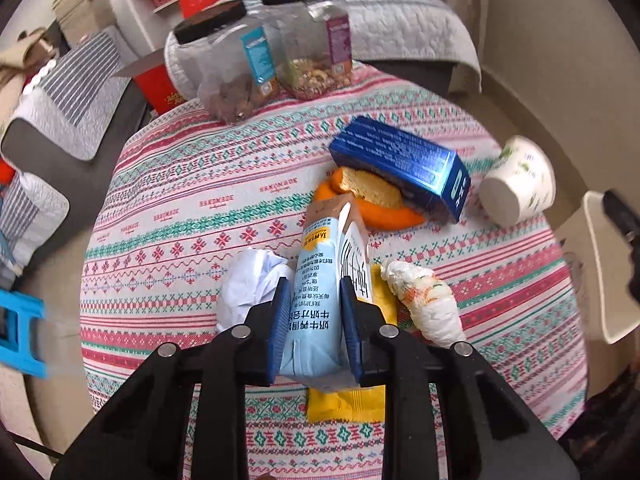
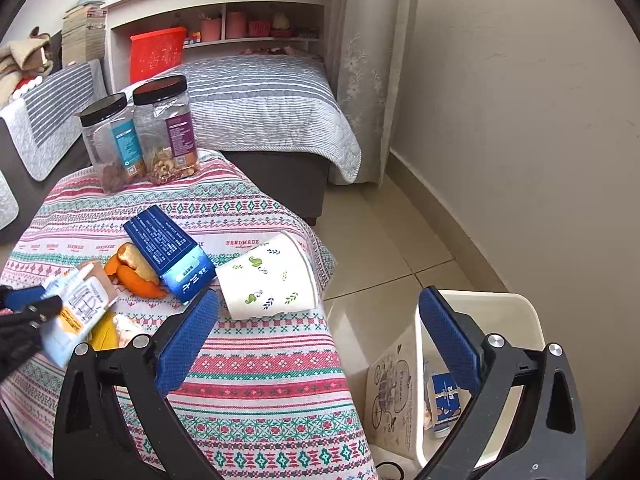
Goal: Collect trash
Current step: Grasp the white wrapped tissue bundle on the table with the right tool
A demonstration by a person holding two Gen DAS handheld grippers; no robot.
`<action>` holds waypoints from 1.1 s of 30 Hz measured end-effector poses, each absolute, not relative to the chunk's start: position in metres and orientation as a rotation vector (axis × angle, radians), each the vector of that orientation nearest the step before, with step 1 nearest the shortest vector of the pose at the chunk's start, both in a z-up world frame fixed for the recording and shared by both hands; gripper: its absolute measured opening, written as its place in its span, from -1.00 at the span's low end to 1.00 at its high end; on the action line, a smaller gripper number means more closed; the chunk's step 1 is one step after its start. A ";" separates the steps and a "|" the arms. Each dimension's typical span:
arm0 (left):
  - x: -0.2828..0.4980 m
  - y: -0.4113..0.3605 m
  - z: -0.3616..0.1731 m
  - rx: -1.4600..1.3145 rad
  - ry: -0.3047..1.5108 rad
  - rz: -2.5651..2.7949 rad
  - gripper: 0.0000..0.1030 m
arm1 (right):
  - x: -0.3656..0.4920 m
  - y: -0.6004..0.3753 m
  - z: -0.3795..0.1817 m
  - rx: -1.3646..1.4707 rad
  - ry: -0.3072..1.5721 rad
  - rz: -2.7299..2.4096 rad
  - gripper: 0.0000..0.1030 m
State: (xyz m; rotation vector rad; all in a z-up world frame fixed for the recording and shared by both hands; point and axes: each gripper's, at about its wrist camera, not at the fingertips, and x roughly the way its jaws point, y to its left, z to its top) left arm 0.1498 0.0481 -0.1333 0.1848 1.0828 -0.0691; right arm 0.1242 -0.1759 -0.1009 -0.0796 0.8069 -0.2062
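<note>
My left gripper (image 1: 315, 284) is shut on a light blue milk carton (image 1: 320, 248), its blue pads pressing both sides; the carton (image 2: 80, 300) also shows at the left edge of the right wrist view. Around it on the patterned tablecloth (image 1: 180, 208) lie crumpled white paper (image 1: 248, 284), a stained tissue wad (image 1: 424, 304), a yellow wrapper (image 1: 348, 404), orange peel (image 1: 380, 204), a blue box (image 1: 400, 160) and a tipped paper cup (image 1: 516, 184). My right gripper (image 2: 319, 293) is open and holds nothing, near the table's right edge beside the cup (image 2: 268, 280).
A white bin (image 2: 532, 308) stands on the floor right of the table with a small blue carton (image 2: 444, 400) inside. Two black-lidded snack jars (image 2: 168, 136) stand at the table's far side. A sofa with a quilt (image 2: 260, 100) lies behind, a wall to the right.
</note>
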 end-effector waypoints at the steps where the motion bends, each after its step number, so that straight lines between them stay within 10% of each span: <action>1: 0.148 0.054 -0.128 0.144 1.084 -0.079 -0.51 | 0.124 -0.175 -0.101 -0.081 0.809 -0.202 0.87; 25: 0.113 0.110 -0.072 -0.181 0.982 -0.070 -0.51 | 0.154 -0.087 -0.173 -0.127 1.038 0.108 0.84; 33: 0.114 0.113 -0.073 -0.183 0.975 -0.056 -0.51 | 0.160 -0.054 -0.199 -0.130 1.112 0.209 0.24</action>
